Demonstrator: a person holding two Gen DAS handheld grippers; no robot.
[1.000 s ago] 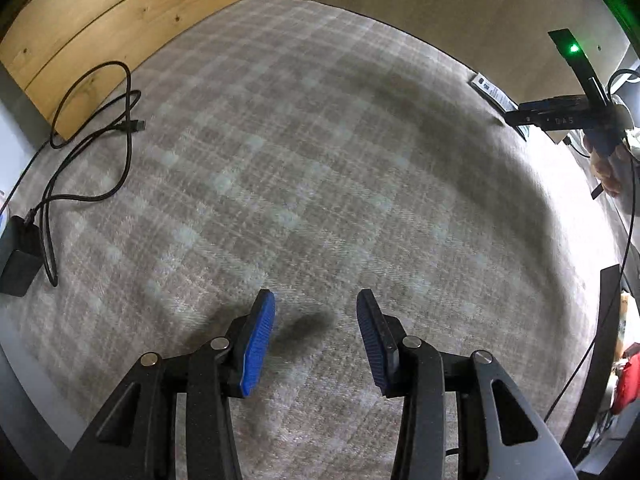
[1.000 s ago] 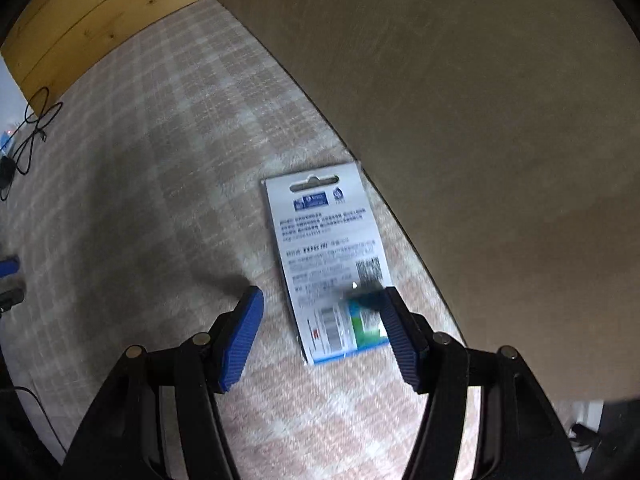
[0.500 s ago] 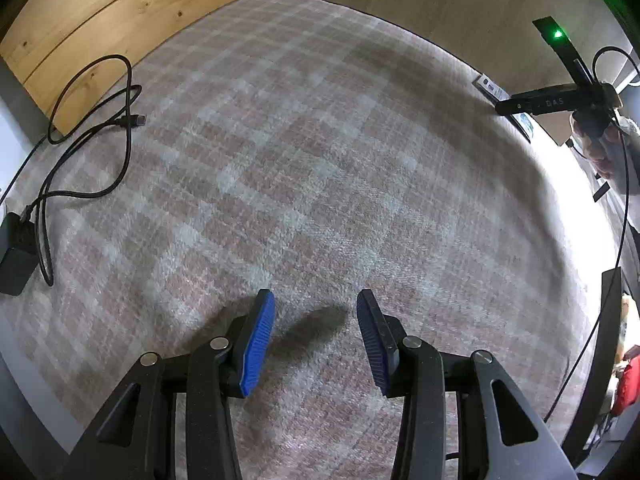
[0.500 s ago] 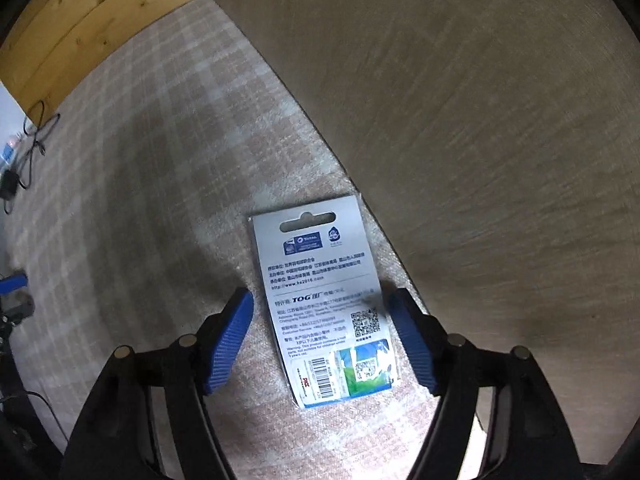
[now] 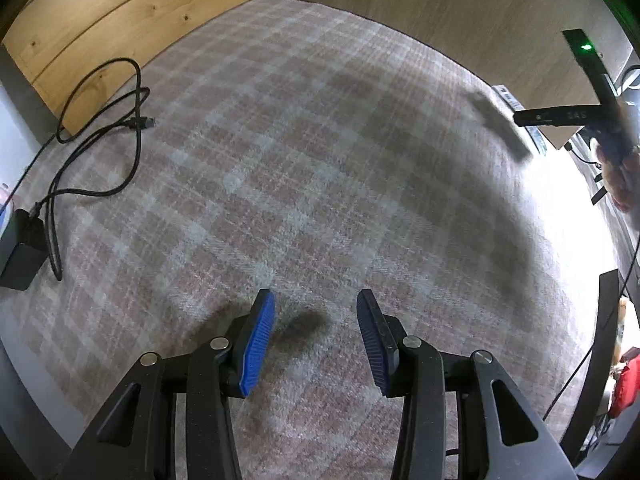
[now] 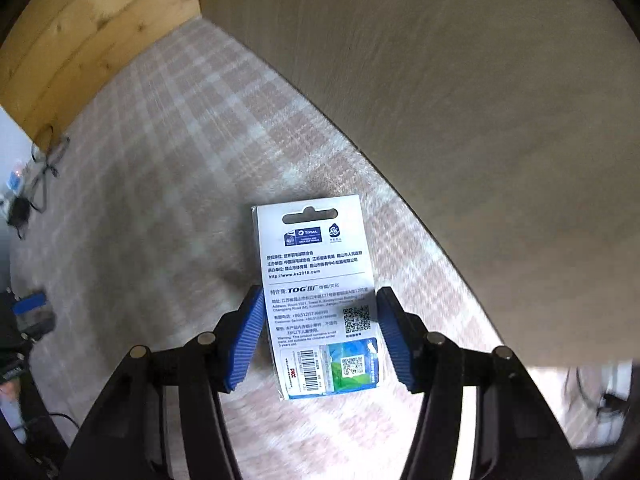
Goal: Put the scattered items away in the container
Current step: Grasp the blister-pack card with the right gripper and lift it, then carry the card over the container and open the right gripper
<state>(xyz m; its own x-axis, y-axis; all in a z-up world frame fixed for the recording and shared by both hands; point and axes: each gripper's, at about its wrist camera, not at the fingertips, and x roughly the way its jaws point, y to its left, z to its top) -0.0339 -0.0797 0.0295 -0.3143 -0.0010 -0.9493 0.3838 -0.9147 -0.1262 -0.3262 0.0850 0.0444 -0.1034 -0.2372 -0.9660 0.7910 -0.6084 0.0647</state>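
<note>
A white card package (image 6: 316,300) with printed text, a QR code and a barcode sits between the blue pads of my right gripper (image 6: 320,320). The jaws are closing on it and the fingers (image 6: 248,332) press its two long edges. The card stays sharp while the plaid carpet (image 6: 160,200) under it blurs, and it casts a shadow to its left. My left gripper (image 5: 316,340) hangs open over the carpet with nothing between its pads. In the left wrist view the right gripper (image 5: 560,116) shows far right, over the card's edge (image 5: 506,98).
A tan board (image 6: 460,100) rises close on the card's right. A wooden panel (image 5: 120,8) closes the far left corner. A black cable (image 5: 100,128) and a black adapter (image 5: 22,256) lie at the carpet's left edge. A red object (image 5: 628,384) sits at the right edge.
The right gripper came down over the card, opened wider, then narrowed until its pads met the card's edges. The scene behind the card has shifted. The left gripper has not moved.
</note>
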